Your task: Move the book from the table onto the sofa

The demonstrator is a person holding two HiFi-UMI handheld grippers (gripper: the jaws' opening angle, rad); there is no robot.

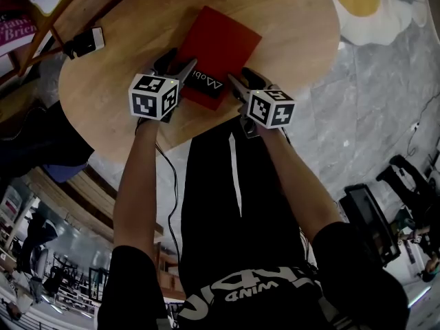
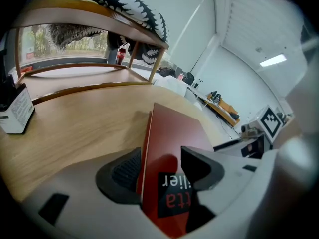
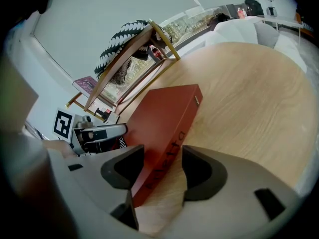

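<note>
A red book with a black label lies on the round wooden table, its near end at the table's front edge. My left gripper holds the book's near left corner. In the left gripper view the red book passes between the jaws of the left gripper, which are shut on it, and a shadow lies under its edge. My right gripper grips the near right corner. In the right gripper view the book, spine showing, sits tilted between the jaws of the right gripper.
A small black-and-white box stands at the table's left edge. A wooden rack with striped fabric rises behind the table. A white cushioned seat with a yellow patch lies beyond the table at upper right. A person's legs are below.
</note>
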